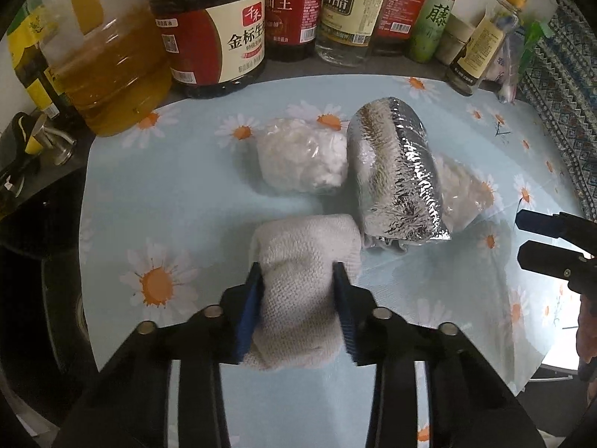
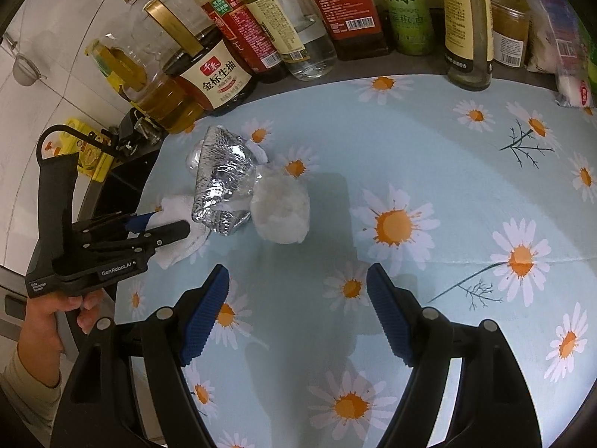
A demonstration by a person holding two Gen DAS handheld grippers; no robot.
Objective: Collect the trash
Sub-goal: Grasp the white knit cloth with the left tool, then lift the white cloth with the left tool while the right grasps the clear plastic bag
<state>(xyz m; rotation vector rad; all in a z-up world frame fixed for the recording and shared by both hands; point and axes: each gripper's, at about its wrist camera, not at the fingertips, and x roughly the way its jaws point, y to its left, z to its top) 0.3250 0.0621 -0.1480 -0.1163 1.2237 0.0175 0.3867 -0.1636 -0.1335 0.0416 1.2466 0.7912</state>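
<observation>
My left gripper (image 1: 298,272) is shut on a crumpled white paper towel wad (image 1: 306,257) lying on the daisy-print tablecloth (image 1: 168,201); it shows from the side in the right wrist view (image 2: 168,226), with the wad (image 2: 179,250) between its jaws. Beyond it lie a silver foil wrapper (image 1: 395,171), also in the right wrist view (image 2: 222,179), and a clear plastic bag ball (image 1: 302,158), also seen there (image 2: 281,205). My right gripper (image 2: 298,291) is open and empty, over the cloth to the right of the trash; its tips show in the left wrist view (image 1: 522,237).
A row of oil, soy sauce and vinegar bottles (image 1: 220,33) lines the back edge, also in the right wrist view (image 2: 335,7). A stove knob area (image 1: 48,138) sits at the left. The table's left edge (image 2: 127,261) drops off beside my left hand.
</observation>
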